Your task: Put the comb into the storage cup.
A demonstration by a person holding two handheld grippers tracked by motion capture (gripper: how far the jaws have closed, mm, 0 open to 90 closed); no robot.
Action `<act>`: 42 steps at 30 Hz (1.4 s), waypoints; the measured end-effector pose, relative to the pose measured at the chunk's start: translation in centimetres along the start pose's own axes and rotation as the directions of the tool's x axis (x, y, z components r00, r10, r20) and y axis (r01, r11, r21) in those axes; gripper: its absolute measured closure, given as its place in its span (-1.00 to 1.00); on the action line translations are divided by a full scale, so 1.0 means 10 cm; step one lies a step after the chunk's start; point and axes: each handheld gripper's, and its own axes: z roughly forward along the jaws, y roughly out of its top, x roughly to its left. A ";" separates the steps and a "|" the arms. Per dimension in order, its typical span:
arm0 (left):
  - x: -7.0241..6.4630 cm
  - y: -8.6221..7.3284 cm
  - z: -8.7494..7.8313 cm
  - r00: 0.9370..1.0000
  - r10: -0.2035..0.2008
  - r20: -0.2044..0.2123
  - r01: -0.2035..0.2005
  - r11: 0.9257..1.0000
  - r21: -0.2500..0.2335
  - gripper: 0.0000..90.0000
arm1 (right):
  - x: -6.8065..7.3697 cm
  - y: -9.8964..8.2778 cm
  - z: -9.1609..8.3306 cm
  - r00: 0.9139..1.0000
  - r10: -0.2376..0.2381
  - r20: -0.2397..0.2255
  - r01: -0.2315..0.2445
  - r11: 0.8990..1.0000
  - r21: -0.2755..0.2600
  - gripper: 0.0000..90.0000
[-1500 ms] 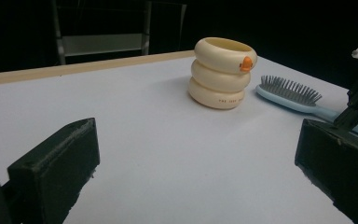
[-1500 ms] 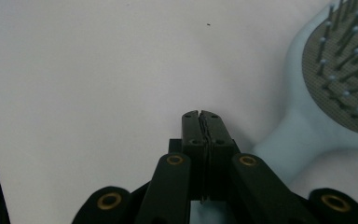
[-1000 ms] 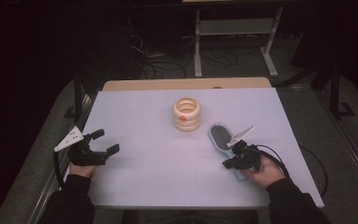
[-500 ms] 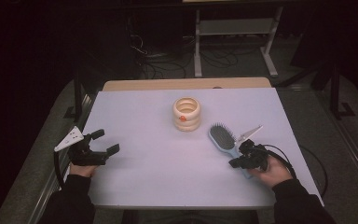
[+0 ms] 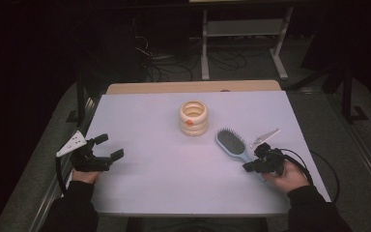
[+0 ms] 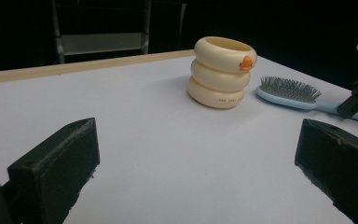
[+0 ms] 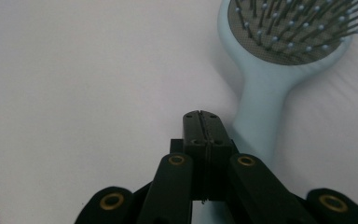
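Since a second before, our right gripper (image 5: 252, 166) had slid toward lower right, off the brush (image 5: 233, 143), jaws pressed together on nothing. Our left gripper (image 5: 107, 149) sat spread at left. We risked nudging the brush handle.

The counter (image 5: 149, 193) is pale white with a tan strip along its far edge. The ring cup (image 5: 193, 117) is cream with a small orange duck. The hairbrush (image 5: 233, 144) is light blue with grey bristles. Both tools (image 5: 105, 149) (image 5: 252, 161) are black.
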 end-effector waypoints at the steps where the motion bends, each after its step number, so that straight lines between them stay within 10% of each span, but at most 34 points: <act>1: 0.00 0.00 0.00 1.000 0.000 0.000 0.000 1.000 0.000 -1.00 | -0.01 -0.01 -0.01 1.000 0.004 0.003 -0.004 1.000 0.001 0.98; 42: -0.01 0.00 0.01 1.000 -0.004 -0.003 0.004 1.000 0.005 -1.00 | -0.40 -0.17 -0.23 0.993 0.091 0.076 -0.088 0.995 -0.042 0.98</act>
